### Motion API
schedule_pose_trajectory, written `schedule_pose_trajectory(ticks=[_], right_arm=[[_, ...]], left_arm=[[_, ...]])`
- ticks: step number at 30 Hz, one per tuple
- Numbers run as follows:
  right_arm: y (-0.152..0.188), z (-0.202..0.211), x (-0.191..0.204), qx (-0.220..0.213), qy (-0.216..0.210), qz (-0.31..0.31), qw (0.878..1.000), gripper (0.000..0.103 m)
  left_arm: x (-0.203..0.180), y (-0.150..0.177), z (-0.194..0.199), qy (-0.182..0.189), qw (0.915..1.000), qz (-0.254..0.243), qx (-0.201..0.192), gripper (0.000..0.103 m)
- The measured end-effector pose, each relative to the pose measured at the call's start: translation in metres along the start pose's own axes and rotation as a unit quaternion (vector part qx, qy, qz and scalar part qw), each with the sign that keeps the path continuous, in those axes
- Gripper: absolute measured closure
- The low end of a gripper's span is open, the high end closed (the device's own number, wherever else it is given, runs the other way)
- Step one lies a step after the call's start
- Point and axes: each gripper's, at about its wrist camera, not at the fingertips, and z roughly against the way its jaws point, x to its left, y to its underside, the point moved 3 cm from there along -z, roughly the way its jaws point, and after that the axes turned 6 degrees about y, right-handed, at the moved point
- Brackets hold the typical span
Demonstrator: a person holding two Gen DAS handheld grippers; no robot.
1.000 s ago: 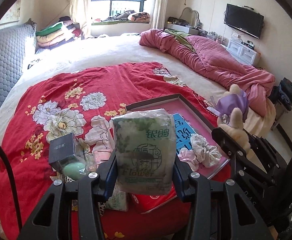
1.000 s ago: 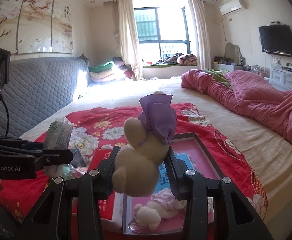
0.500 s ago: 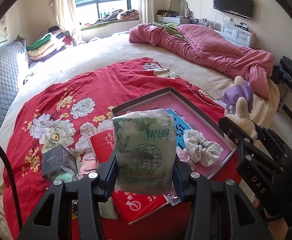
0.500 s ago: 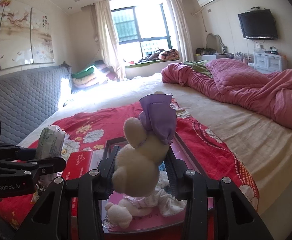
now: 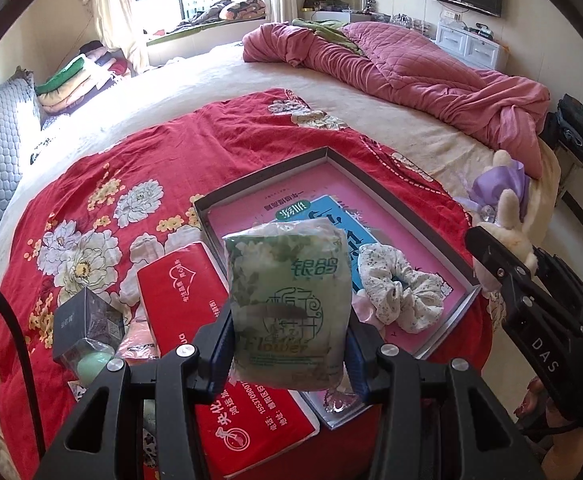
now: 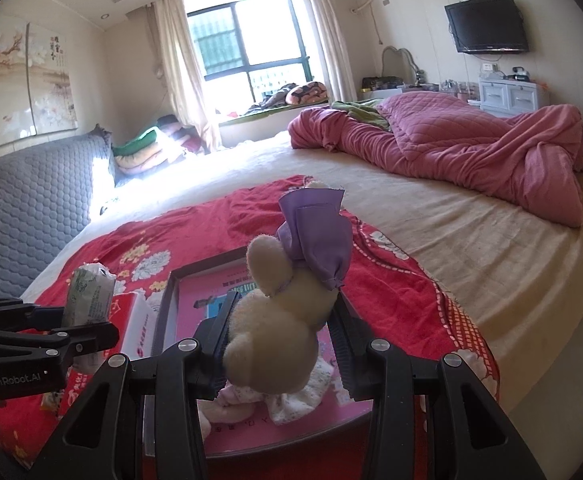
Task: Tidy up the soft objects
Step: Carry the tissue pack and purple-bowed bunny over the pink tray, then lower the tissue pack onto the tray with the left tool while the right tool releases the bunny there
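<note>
My left gripper (image 5: pixel 289 338) clamps a green tissue pack (image 5: pixel 289 304) upright above the red flowered blanket (image 5: pixel 103 184), at the near edge of the shallow tray (image 5: pixel 259 176). My right gripper (image 6: pixel 281 330) pinches a cream plush bunny (image 6: pixel 279 320) with a purple bow over that tray, where 1 floral scrunchie (image 5: pixel 401 292) lies.

A home bedroom: a wide bed (image 6: pixel 431 240) fills it, a rumpled pink quilt (image 6: pixel 471 152) lying on its far side, a curtained window (image 6: pixel 251 44) behind it, a wall-mounted television (image 6: pixel 487 24) beyond its right edge.
</note>
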Motion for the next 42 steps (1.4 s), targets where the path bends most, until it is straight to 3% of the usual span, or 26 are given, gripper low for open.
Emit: schedule_pose_trajectory(ticks=[21, 33, 42], right_arm=[[0.028, -0.041, -0.013, 0.078, 0.032, 0.032, 0.996, 0.058], [0.042, -0.061, -0.008, 0.114, 0.054, 0.069, 0.99, 0.058], [0.048, -0.067, -0.011, 0.128, 0.044, 0.056, 0.989, 0.057]], left_arm=[[-0.004, 0.0, -0.078, 0.026, 0.9955, 0.012, 0.091, 0.056], [-0.009, 0.0, -0.085, 0.038, 0.9943, 0.009, 0.099, 0.055], [-0.011, -0.001, -0.088, 0.036, 0.9938, 0.008, 0.105, 0.055]])
